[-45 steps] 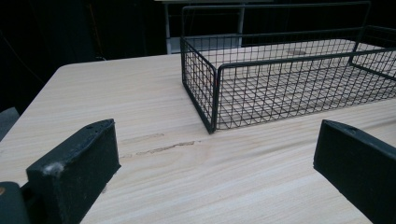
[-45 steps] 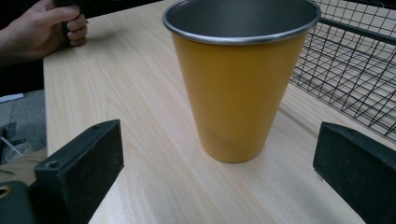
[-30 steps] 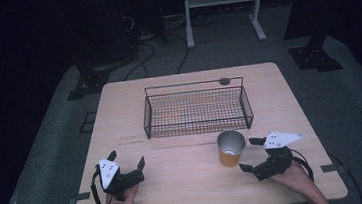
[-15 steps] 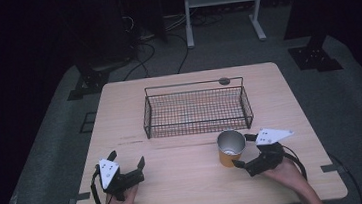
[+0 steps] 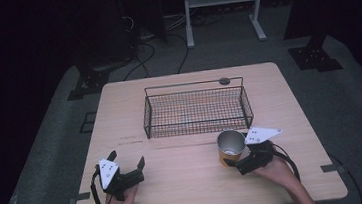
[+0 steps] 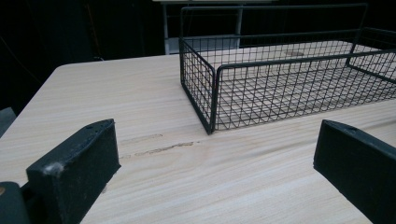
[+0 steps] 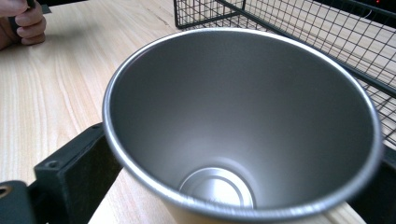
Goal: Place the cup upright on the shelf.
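On the wooden table point(image 5: 184, 157), right hand-held gripper point(image 5: 235, 161) brackets the steel cup point(image 5: 231, 146).

Upright empty steel cup point(image 5: 231, 147) before the basket point(image 5: 196, 111).

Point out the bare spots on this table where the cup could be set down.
Bare wood lies between the left gripper and the metal cup, left of the wire basket to the table edge, and in a narrower strip right of the basket. The basket itself holds nothing. It is crowded where the right gripper brackets the cup.
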{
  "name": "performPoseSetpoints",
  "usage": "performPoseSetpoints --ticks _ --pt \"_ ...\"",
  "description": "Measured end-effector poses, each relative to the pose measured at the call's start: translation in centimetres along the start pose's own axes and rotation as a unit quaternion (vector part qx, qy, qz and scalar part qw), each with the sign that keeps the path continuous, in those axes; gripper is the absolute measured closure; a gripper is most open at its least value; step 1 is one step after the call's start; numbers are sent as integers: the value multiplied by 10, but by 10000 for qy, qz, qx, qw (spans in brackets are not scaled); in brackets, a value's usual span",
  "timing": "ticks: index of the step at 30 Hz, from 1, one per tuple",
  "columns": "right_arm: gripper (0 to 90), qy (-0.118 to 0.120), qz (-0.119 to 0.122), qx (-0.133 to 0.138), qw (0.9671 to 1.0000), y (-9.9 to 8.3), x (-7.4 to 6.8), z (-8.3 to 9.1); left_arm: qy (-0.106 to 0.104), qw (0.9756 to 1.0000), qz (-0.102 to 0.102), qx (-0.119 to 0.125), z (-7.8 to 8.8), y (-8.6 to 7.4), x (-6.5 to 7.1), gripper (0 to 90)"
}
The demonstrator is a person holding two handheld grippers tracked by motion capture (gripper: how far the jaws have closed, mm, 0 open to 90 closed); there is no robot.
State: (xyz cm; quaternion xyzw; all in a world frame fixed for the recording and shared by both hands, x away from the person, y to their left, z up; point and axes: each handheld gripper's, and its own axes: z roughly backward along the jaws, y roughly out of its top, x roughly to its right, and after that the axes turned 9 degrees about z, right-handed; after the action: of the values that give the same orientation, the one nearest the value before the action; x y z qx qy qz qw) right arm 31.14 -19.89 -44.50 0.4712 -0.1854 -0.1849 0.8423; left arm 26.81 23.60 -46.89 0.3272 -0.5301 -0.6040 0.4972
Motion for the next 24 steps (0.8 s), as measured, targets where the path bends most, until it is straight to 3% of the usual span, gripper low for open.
performPoseSetpoints --ticks 6,15,24 --pt "14 81 -53 49 9999 2 1 -3 -5 10000 1 3 0 0 0 0" --pt "128 98 -119 157 9998 0 5 -2 -6 10000 9 6 0 0 0 0" --pt "134 127 -147 221 9996 -1 6 -2 -6 10000 9 10 0 0 0 0"
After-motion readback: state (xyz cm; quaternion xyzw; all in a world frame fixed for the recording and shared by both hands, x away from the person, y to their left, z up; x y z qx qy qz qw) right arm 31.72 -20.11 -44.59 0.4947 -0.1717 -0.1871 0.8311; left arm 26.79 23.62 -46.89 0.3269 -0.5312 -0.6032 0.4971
